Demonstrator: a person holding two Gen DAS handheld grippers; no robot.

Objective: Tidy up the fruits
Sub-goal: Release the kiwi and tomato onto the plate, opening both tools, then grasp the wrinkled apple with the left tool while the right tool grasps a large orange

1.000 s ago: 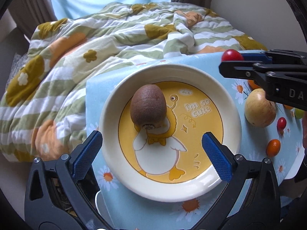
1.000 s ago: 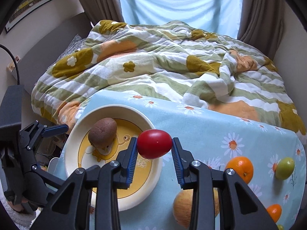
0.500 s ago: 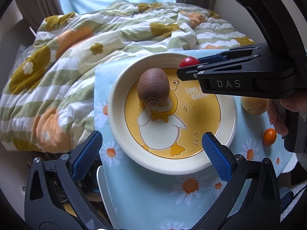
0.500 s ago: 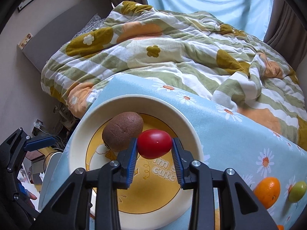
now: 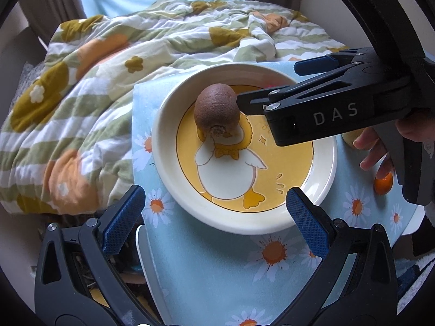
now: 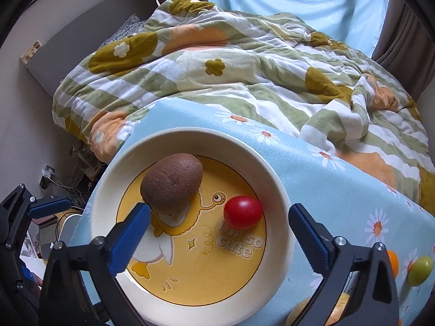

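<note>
My right gripper (image 6: 218,231) has just opened, dropping the tomato (image 6: 242,212) onto the plate (image 6: 277,190) beside the kiwi (image 6: 171,182). My left gripper (image 5: 214,212) hangs open, empty. An orange (image 6: 392,263), a lime (image 6: 419,270) and others wait on the desk (image 6: 339,190).

1. We read "DAS" in pale caps on the black body of the right hand-held gripper (image 5: 267,86), left-wrist view.
2. On the plate (image 6: 274,190), white lettering: "...so cute"; 1st word partly behind the red tomato (image 6: 242,212).
</note>
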